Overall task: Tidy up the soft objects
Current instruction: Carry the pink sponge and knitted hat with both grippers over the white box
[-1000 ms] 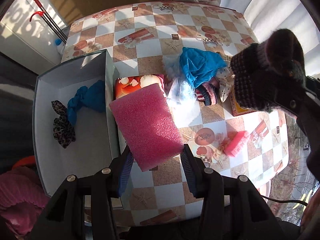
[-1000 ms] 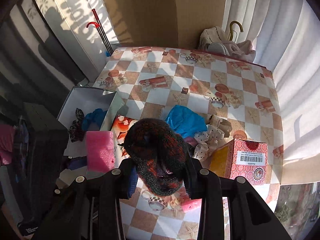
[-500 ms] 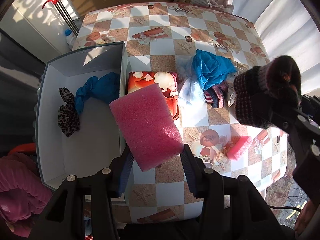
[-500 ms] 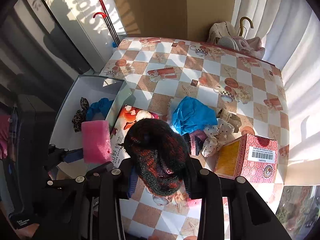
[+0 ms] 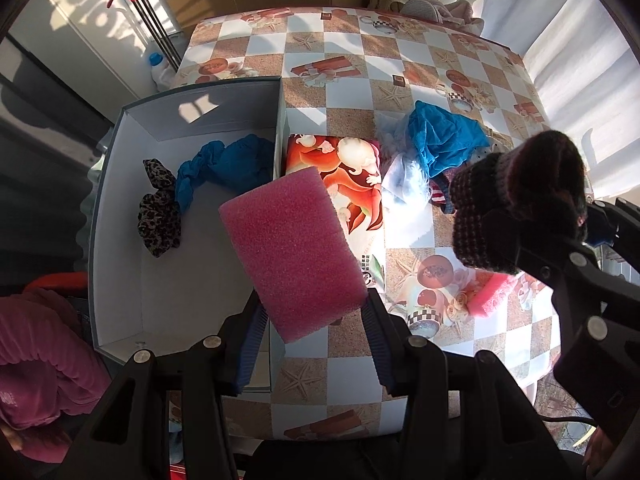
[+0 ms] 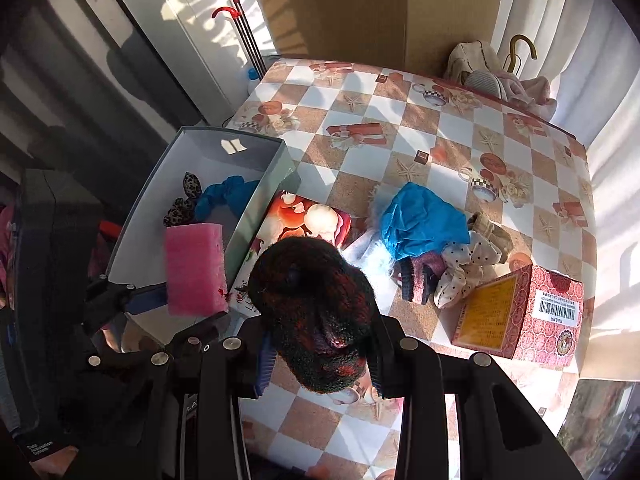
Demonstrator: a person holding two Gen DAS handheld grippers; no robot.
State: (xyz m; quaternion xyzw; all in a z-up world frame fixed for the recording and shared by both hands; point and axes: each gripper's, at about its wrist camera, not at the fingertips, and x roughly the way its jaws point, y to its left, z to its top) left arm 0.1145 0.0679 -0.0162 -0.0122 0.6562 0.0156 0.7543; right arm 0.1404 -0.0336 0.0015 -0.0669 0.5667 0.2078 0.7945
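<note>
Claws [image 5: 312, 312] above scrunchie-filled box [image 5: 120, 240]

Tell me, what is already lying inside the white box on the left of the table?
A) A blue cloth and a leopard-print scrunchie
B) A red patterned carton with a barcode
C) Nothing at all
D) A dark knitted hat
A: the blue cloth and the leopard-print scrunchie lie on the floor of the white box, while the pink sponge is gripped just above its edge.
</note>
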